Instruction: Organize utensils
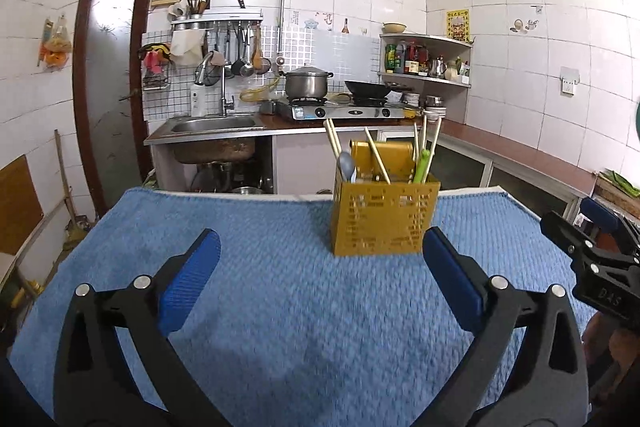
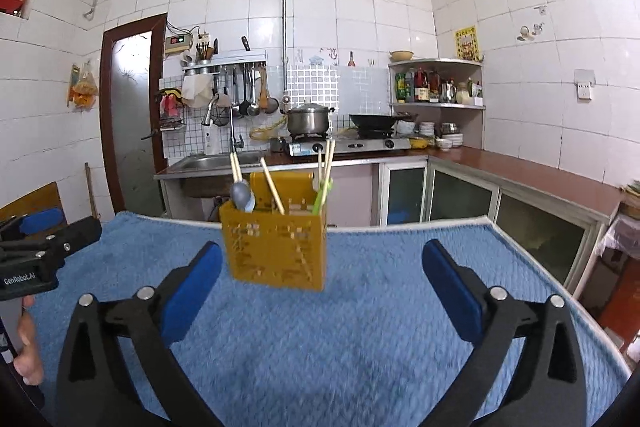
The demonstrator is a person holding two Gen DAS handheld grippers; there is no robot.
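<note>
**Both grippers empty, utensil caddy standing at far edge of blue towel**

Left gripper (image 1: 320,247): jaws spread wide, blue pads (image 1: 188,283) well apart, nothing between them but bare towel. Right gripper (image 2: 322,259): jaws likewise wide apart, nothing held.

Yellow perforated utensil caddy (image 1: 384,219) stands upright on the blue towel (image 1: 280,307), near its far edge. It sits right of centre in the left wrist view and just left of centre in the right wrist view. Neither gripper touches it.

Contents, sticking out of the top: a grey spoon (image 1: 346,165) at the caddy's left side, pale wooden chopsticks (image 1: 378,157) leaning in several compartments, a green-handled utensil (image 1: 422,165) at the right side. Exact compartments cannot be told.

Background, upper centre: sink (image 1: 214,125), lidded steel pot (image 1: 306,83) and black wok (image 1: 368,89) on a gas stove.
</note>
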